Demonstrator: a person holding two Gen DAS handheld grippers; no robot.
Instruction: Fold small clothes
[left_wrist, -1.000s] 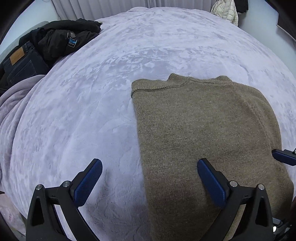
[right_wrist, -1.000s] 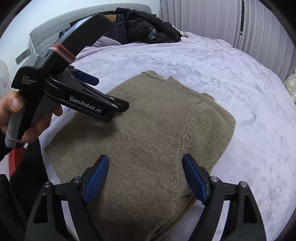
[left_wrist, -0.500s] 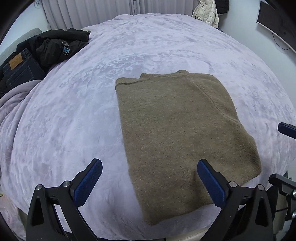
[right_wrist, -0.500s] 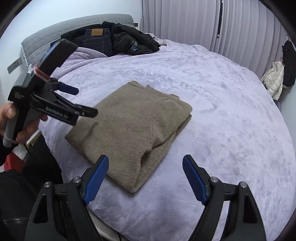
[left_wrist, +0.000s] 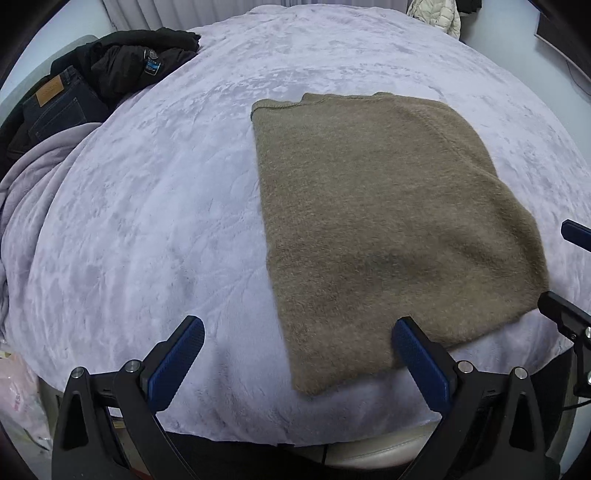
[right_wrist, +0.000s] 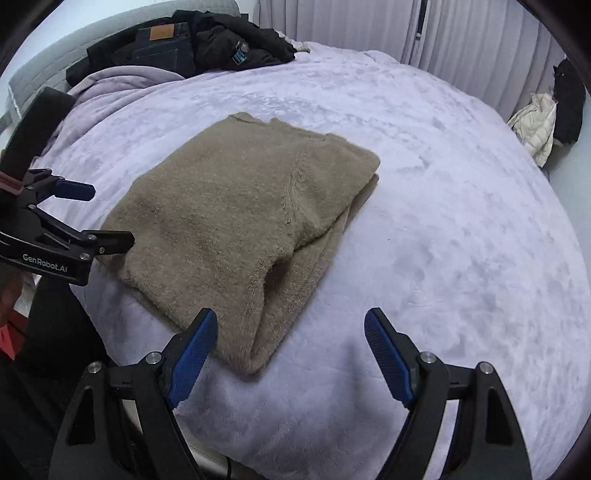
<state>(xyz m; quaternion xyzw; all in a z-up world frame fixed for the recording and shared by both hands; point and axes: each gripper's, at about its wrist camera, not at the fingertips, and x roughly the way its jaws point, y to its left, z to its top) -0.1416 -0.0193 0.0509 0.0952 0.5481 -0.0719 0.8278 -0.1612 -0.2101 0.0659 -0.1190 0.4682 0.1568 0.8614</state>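
Evidently folded, the olive sweater (left_wrist: 388, 221) lies on the bed (left_wrist: 147, 221), long axis running away from both empty, wide-open tongs, left tongs (left_wrist: 295, 354) and right tongs (right_wrist: 290, 347) flanking its near edge.

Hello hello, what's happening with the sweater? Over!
Left gripper open, empty. Right gripper open, empty. Olive sweater folded flat on the lilac blanket. Nothing in the way.

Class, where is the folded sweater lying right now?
The sweater lies flat on the lilac blanket near the bed's front edge, untouched, with both open claws just before it.
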